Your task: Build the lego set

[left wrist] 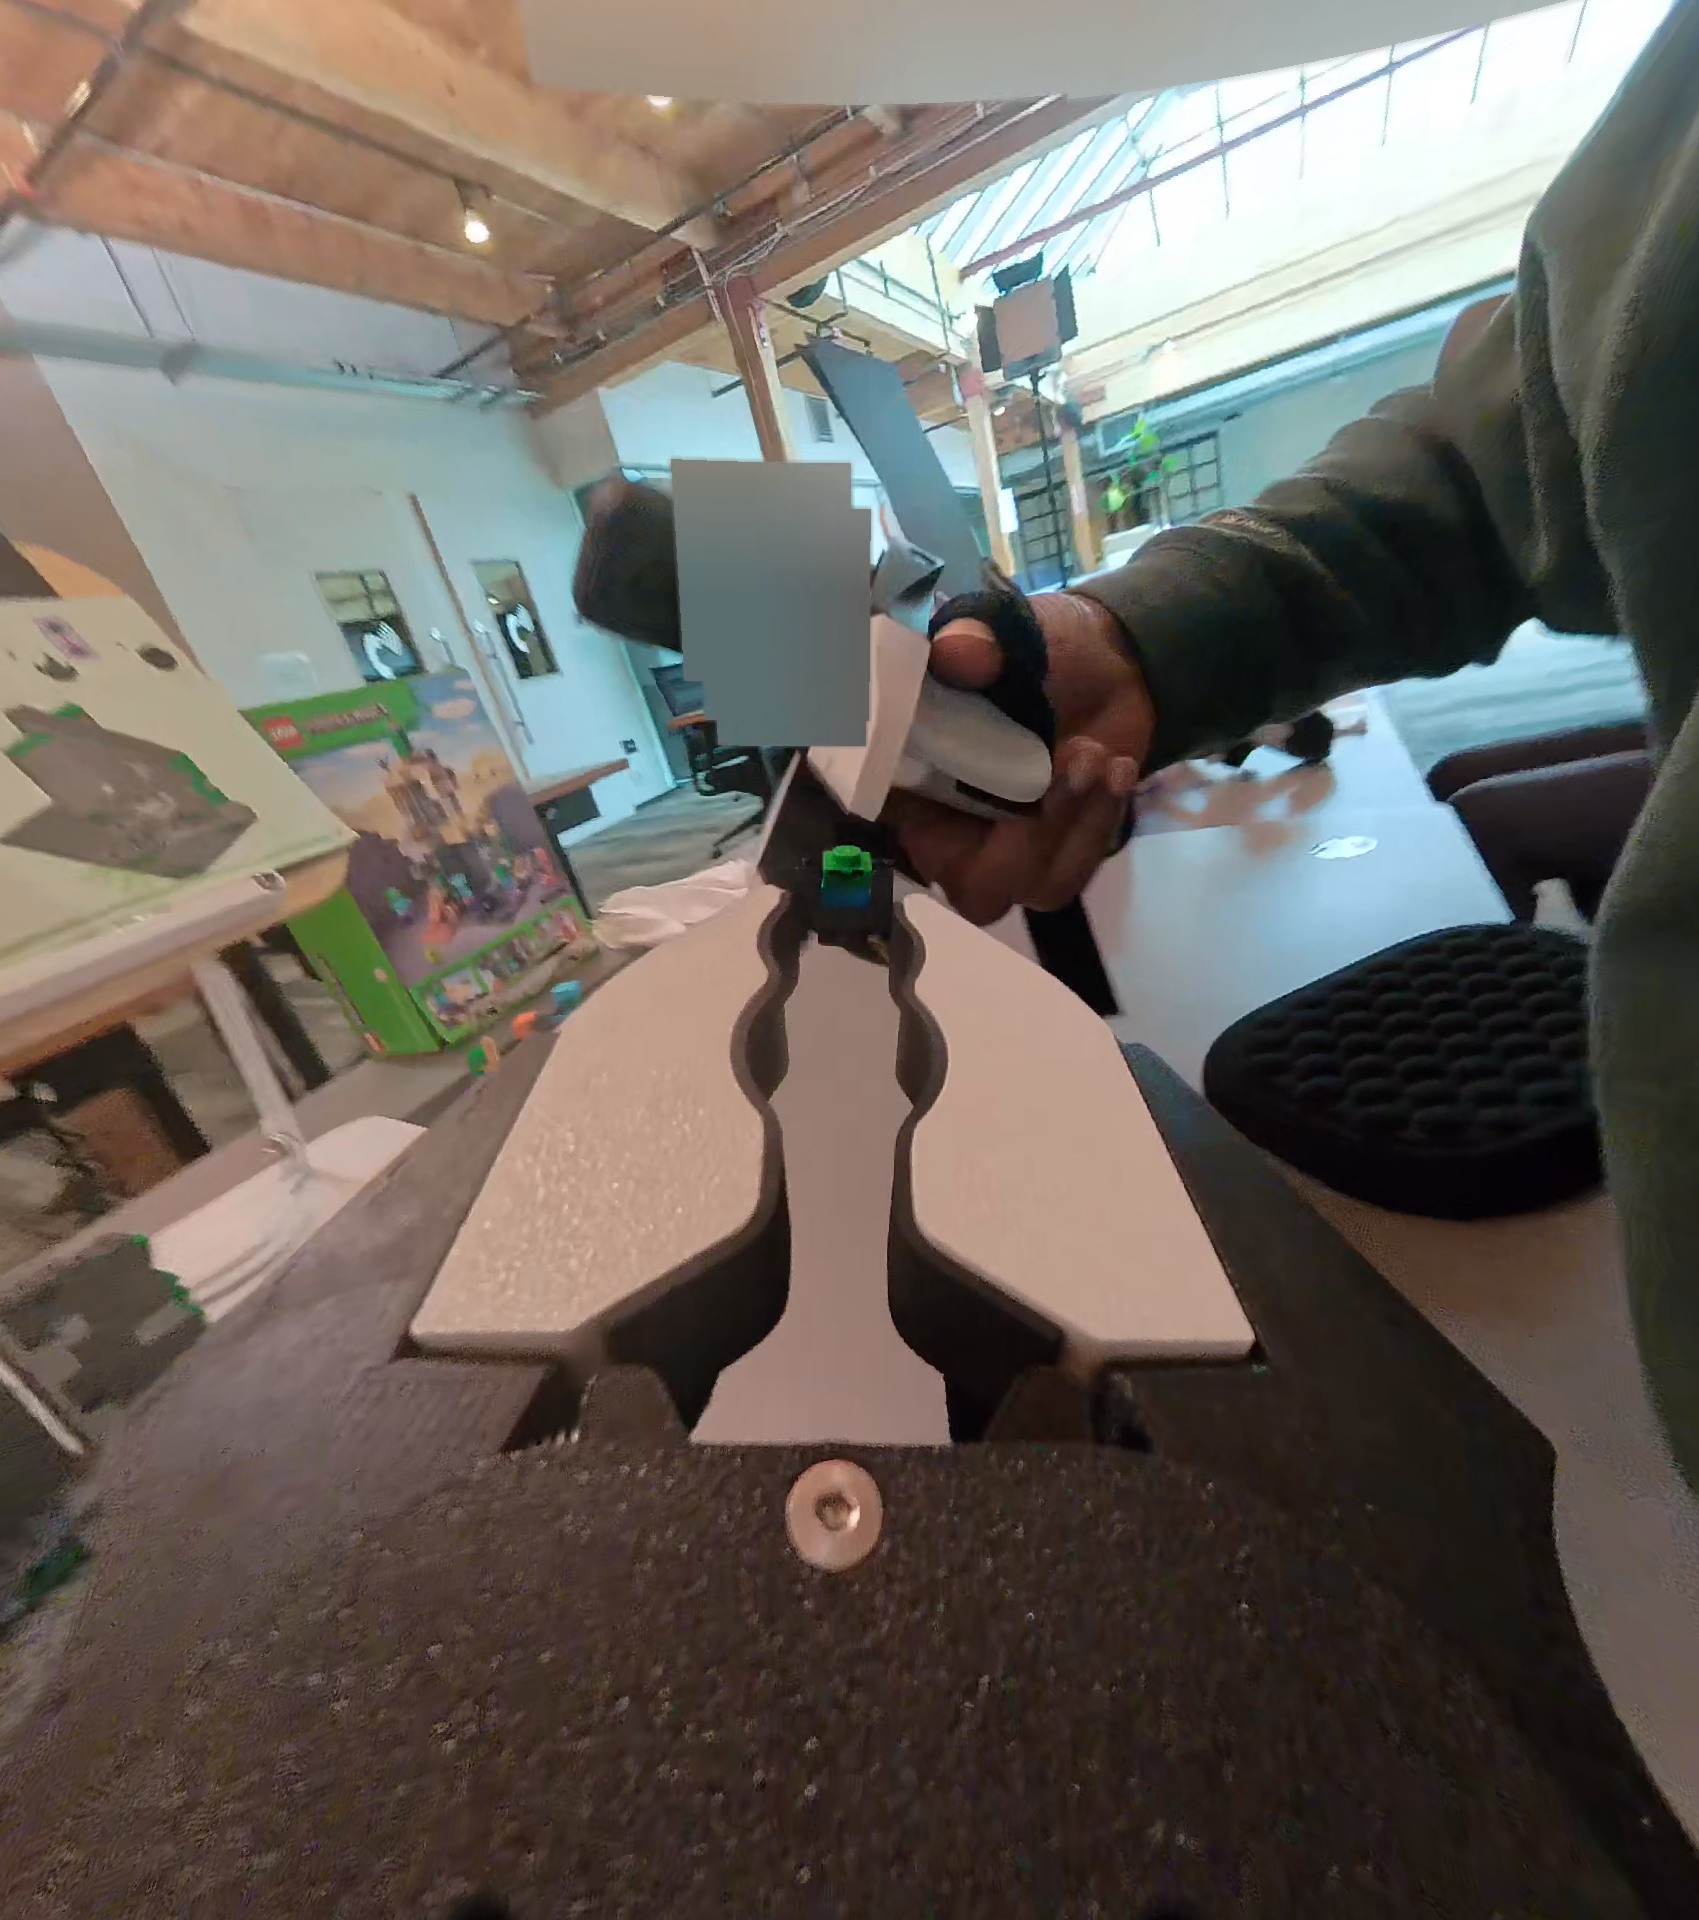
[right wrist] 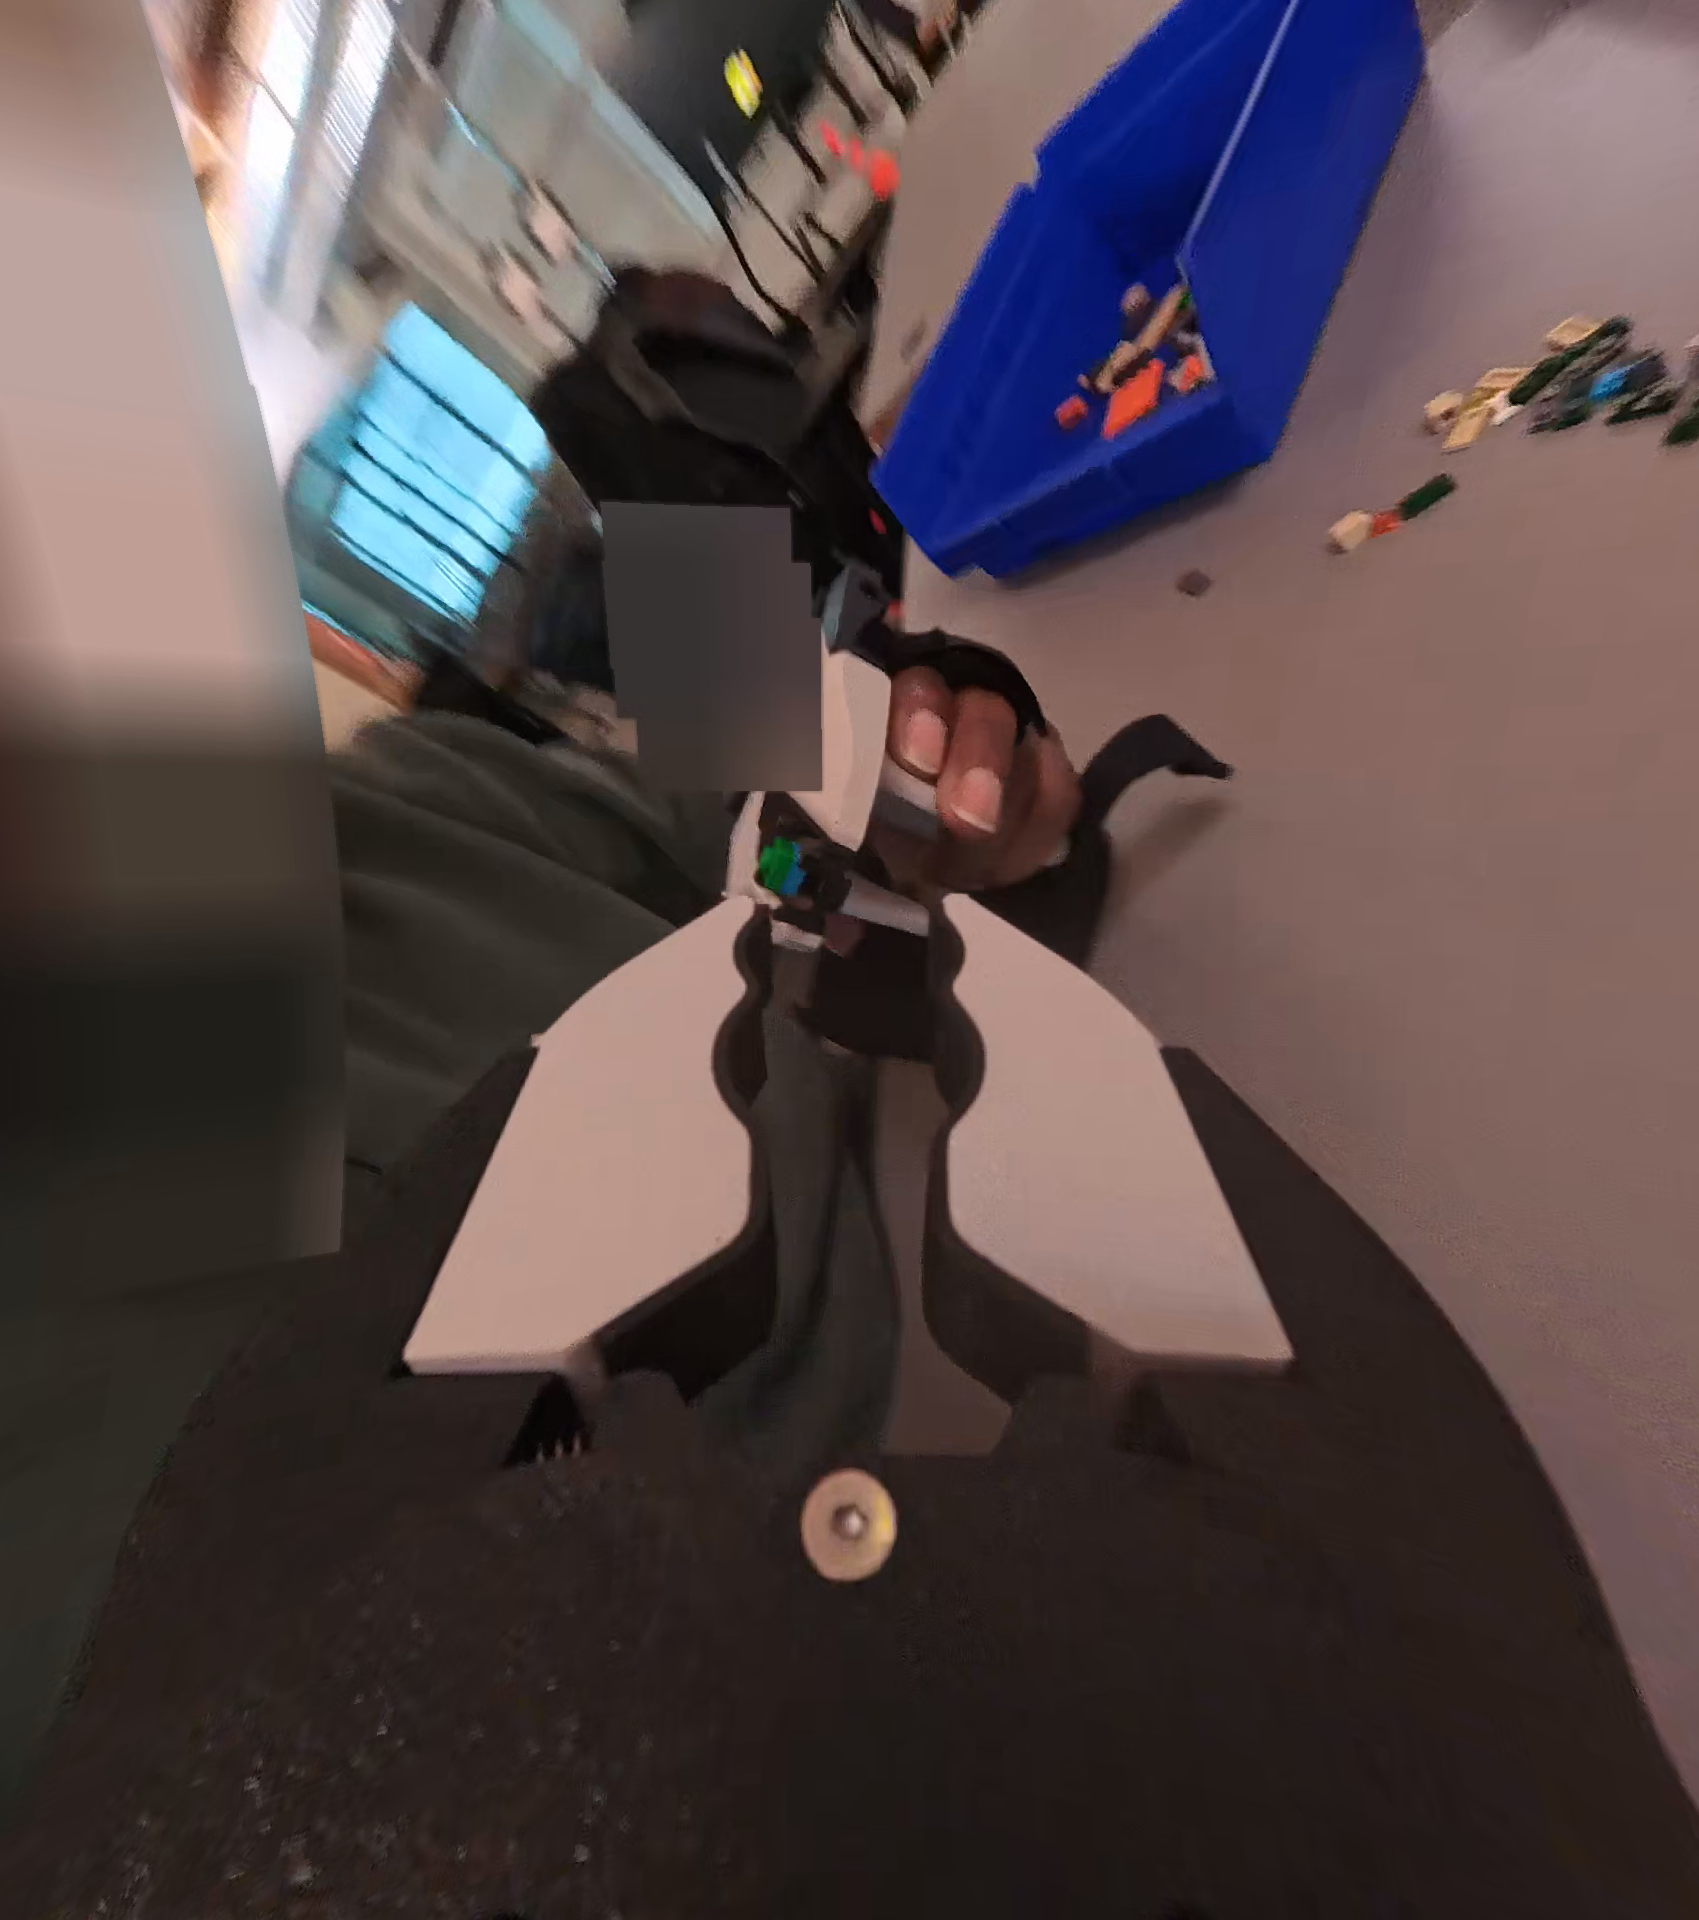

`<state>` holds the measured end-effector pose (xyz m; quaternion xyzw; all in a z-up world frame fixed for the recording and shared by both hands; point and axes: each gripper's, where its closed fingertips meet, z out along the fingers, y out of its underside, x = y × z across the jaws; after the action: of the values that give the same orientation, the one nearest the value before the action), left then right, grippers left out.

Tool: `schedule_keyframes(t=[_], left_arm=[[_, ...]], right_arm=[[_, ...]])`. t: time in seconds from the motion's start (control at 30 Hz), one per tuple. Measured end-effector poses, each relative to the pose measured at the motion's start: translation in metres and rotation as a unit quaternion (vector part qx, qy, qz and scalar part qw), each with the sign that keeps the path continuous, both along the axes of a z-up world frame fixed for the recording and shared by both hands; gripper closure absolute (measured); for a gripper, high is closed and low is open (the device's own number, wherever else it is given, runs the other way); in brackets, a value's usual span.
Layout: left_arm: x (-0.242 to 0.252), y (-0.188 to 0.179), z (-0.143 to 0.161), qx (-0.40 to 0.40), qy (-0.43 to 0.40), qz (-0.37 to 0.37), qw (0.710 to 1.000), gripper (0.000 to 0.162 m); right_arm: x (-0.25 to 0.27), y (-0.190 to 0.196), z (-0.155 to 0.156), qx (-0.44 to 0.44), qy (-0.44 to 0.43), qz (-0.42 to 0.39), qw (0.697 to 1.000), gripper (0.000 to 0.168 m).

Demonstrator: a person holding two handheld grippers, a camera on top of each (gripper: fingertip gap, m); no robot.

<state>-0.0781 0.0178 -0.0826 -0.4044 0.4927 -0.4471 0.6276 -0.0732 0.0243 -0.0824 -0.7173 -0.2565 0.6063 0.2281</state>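
Observation:
A small brick stack (left wrist: 845, 883), green on blue on black, sits between the tips of my left gripper (left wrist: 845, 920), whose jaws are nearly closed on it, held up in the air. My right gripper (right wrist: 850, 935) faces it tip to tip; in the right wrist view the stack (right wrist: 785, 871) lies just past its tips, between the left gripper's white fingers (right wrist: 757, 831). The right jaws stand a narrow gap apart, and I cannot tell if they grip anything. In the left wrist view a hand (left wrist: 1021, 748) holds the right gripper behind the stack.
An open instruction booklet (left wrist: 76, 769) stands at the left, the set's box (left wrist: 440, 862) behind it, and a dark grey and green partial build (left wrist: 45, 1340) low left. A black honeycomb pad (left wrist: 1406, 1070) lies right. A blue bin (right wrist: 1136, 312) with bricks and loose pieces (right wrist: 1603, 384) sit on the grey table. The tips of both grippers are at nearly the same place.

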Motion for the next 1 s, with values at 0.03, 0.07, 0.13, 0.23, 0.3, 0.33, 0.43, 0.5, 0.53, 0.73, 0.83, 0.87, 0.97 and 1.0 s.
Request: schedule_keyframes(t=[0.03, 0.07, 0.13, 0.23, 0.3, 0.33, 0.43, 0.5, 0.53, 0.73, 0.83, 0.87, 0.97, 1.0], left_arm=[[0.001, -0.001, -0.001, 0.021, 0.004, 0.012, 1.0, 0.146], [0.002, -0.002, -0.002, 0.039, 0.009, 0.021, 0.999, 0.146], [0.004, -0.003, -0.005, 0.065, 0.018, 0.034, 0.997, 0.146], [0.006, -0.006, -0.007, 0.098, 0.026, 0.049, 0.994, 0.146], [0.008, -0.007, -0.008, 0.122, 0.032, 0.06, 0.99, 0.146], [0.009, -0.009, -0.009, 0.132, 0.035, 0.061, 0.989, 0.146], [0.011, -0.014, -0.01, 0.161, 0.041, 0.07, 0.984, 0.146], [0.011, -0.015, -0.01, 0.169, 0.041, 0.071, 0.982, 0.146], [0.011, -0.016, -0.01, 0.174, 0.042, 0.071, 0.981, 0.146], [0.01, -0.026, -0.008, 0.211, 0.029, 0.064, 0.975, 0.146], [0.009, -0.032, -0.004, 0.222, 0.014, 0.055, 0.973, 0.146], [0.009, -0.034, -0.003, 0.229, 0.012, 0.053, 0.972, 0.146], [0.008, -0.039, -0.002, 0.242, 0.008, 0.051, 0.969, 0.146], [0.008, -0.041, -0.001, 0.244, 0.006, 0.048, 0.969, 0.146]], right_arm=[[-0.001, -0.001, 0.0, -0.022, 0.028, -0.004, 0.999, 0.142], [-0.002, -0.004, -0.002, -0.034, 0.044, -0.004, 0.998, 0.142], [-0.006, -0.012, -0.002, -0.044, 0.073, 0.006, 0.996, 0.139], [-0.009, -0.016, -0.002, -0.041, 0.089, 0.004, 0.995, 0.139], [-0.01, -0.018, -0.006, -0.034, 0.085, 0.006, 0.996, 0.139], [-0.011, -0.019, -0.007, -0.033, 0.087, 0.007, 0.996, 0.139], [-0.012, -0.022, -0.006, -0.016, 0.093, 0.016, 0.995, 0.15], [-0.012, -0.024, -0.006, -0.002, 0.095, 0.022, 0.995, 0.15], [-0.012, -0.025, -0.006, 0.007, 0.096, 0.025, 0.995, 0.151], [-0.013, -0.037, -0.004, 0.068, 0.105, 0.054, 0.991, 0.151], [-0.014, -0.043, 0.0, 0.082, 0.121, 0.066, 0.987, 0.153], [-0.014, -0.045, 0.001, 0.088, 0.124, 0.07, 0.986, 0.153], [-0.015, -0.05, 0.001, 0.105, 0.125, 0.077, 0.984, 0.154], [-0.015, -0.052, 0.002, 0.103, 0.131, 0.08, 0.983, 0.154]])
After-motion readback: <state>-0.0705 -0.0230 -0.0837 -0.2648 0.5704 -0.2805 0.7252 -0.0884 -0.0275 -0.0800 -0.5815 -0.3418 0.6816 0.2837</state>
